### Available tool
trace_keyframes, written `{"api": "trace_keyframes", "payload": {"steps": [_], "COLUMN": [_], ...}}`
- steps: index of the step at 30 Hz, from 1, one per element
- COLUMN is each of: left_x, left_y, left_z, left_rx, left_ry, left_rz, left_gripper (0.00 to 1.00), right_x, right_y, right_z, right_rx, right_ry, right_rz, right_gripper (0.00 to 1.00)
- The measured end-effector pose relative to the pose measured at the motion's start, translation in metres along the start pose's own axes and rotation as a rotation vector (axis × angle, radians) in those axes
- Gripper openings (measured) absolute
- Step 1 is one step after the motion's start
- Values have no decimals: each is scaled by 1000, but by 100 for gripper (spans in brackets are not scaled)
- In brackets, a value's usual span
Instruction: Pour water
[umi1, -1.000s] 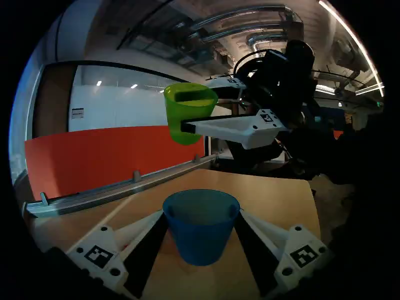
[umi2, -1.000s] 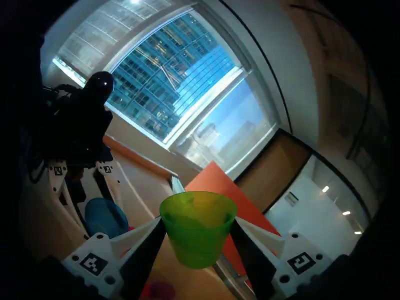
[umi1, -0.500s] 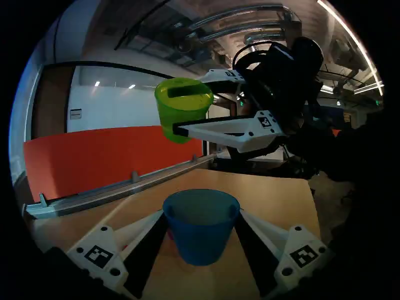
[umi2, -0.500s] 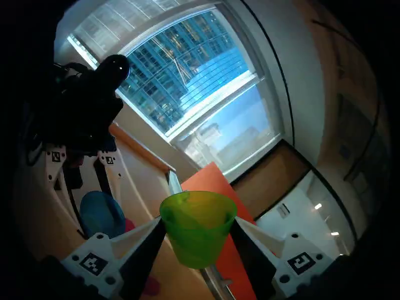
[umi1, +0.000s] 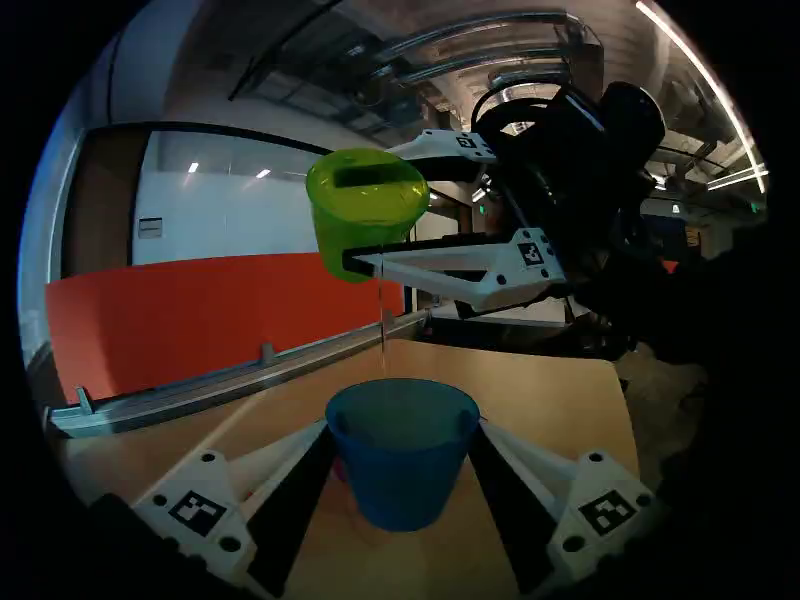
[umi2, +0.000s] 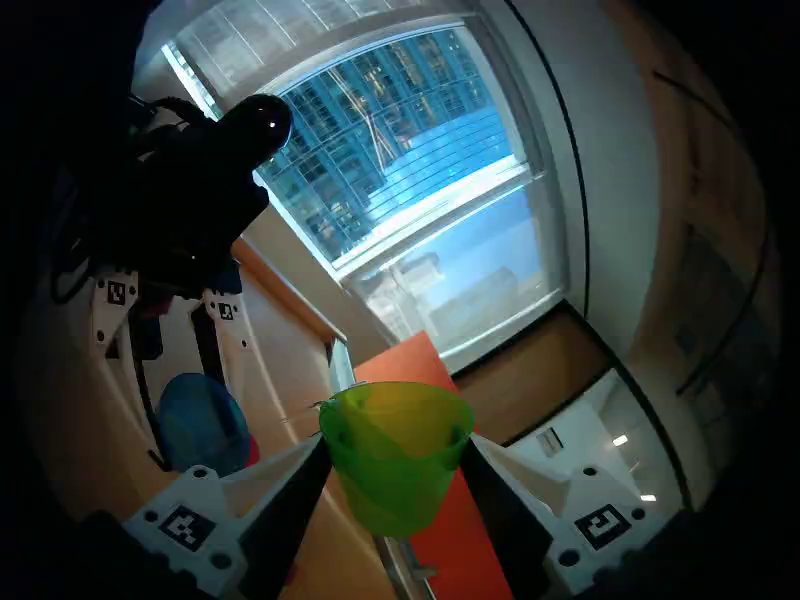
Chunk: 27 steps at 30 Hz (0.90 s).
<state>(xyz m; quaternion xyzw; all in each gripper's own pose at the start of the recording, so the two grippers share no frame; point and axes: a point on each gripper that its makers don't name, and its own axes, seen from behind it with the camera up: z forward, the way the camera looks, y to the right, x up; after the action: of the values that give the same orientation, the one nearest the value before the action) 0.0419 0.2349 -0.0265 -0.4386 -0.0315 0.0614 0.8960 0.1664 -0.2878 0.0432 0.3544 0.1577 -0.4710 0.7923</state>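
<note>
In the left gripper view my left gripper (umi1: 402, 470) is shut on a blue cup (umi1: 402, 460), held upright over the wooden table (umi1: 540, 395). Above it the right gripper (umi1: 385, 225) holds a green cup (umi1: 365, 210), tipped toward the blue one. A thin stream of water (umi1: 381, 320) falls from the green cup's rim into the blue cup. In the right gripper view my right gripper (umi2: 397, 470) is shut on the green cup (umi2: 395, 455), strongly tilted. The blue cup (umi2: 200, 420) sits at lower left between the left gripper's fingers (umi2: 215, 345).
An orange wall panel (umi1: 200, 310) with a metal rail (umi1: 240, 365) runs behind the table. A large window (umi2: 400, 190) with buildings outside lies beyond the green cup. A small pink object (umi2: 250, 450) lies on the table by the blue cup.
The right gripper has tipped the green cup further and shifted it slightly left over the blue cup. Water now runs from its rim. The blue cup has stayed still.
</note>
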Motion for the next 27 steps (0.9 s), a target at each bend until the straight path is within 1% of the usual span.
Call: {"api": "trace_keyframes", "payload": {"steps": [15, 27], "left_x": [-3, -2], "left_y": [-3, -2], "left_z": [1, 0], "left_rx": [6, 4], "left_ry": [-3, -3], "left_rz": [-2, 0], "left_gripper": [86, 86], "right_x": [-2, -3], "right_y": [4, 9], "right_z": [3, 2], "right_rx": [-12, -24], "right_ry": [-6, -3], "right_rz": [-41, -80], "right_gripper": [88, 88]}}
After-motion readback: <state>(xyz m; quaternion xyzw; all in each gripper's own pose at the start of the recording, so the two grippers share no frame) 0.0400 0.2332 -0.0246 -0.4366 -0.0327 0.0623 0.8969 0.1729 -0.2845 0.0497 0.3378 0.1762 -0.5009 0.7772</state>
